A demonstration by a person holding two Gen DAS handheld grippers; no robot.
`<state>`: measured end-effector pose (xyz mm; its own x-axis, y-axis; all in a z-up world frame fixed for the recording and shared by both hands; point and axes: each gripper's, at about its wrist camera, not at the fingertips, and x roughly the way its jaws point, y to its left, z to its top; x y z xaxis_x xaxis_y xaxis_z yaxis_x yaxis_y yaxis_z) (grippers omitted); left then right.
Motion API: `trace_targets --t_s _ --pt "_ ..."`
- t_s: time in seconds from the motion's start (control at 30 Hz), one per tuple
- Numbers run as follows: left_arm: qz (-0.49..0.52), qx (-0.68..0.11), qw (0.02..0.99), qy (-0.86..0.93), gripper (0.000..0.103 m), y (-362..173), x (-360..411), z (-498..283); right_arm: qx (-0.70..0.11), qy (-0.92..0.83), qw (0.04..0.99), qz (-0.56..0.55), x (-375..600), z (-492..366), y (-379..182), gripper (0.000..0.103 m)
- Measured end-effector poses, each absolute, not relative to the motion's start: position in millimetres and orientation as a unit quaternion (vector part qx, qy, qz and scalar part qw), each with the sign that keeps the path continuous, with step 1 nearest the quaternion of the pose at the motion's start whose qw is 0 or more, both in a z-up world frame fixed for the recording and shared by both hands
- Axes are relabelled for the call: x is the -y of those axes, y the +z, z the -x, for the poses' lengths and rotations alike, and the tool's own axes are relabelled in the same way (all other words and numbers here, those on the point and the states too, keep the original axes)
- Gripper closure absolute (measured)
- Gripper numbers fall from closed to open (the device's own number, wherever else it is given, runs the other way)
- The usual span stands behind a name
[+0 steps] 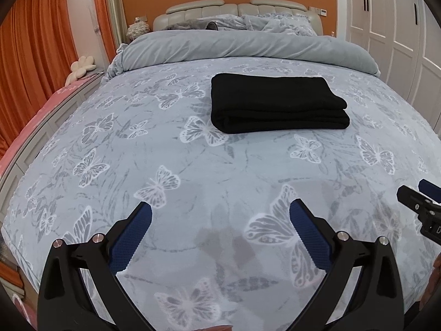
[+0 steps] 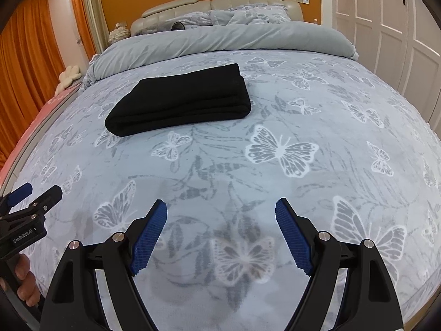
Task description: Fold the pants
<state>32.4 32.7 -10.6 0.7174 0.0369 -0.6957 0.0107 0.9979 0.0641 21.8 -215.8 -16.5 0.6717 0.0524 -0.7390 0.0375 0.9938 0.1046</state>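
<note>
An orange-walled bedroom is framing a bed whose butterfly-print bedspread [image 1: 193, 165] is filling most of the left wrist view, with a grey duvet [image 1: 248, 47] lying rolled back toward the padded headboard [image 1: 237, 8] and white wardrobe doors [image 1: 399, 27] standing at the right. The black pants [image 1: 275, 102] are lying folded into a neat rectangle in the middle of the bed, well apart from both tools. The left gripper [image 1: 220, 215] is hovering over the near end of the spread, its blue-padded jaws standing wide apart and holding nothing. At the right edge, the right gripper [image 1: 421, 195] is showing only partly.

In the right wrist view, the pants [image 2: 179, 102] are sitting up and to the left. The right gripper [image 2: 220, 209] is likewise gaping open and empty. The left gripper [image 2: 33, 193] is peeking in at the left edge, seemingly parted, above what may be a hand [image 2: 24, 278] on its handle.
</note>
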Motion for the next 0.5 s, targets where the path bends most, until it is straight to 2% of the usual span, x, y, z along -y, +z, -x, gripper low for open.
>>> trace_targets --t_s 0.5 --pt "-0.026 -0.362 0.932 0.017 0.005 -8.8 -34.9 -29.9 -0.408 0.007 0.911 -0.051 208.5 -22.2 -17.5 0.024"
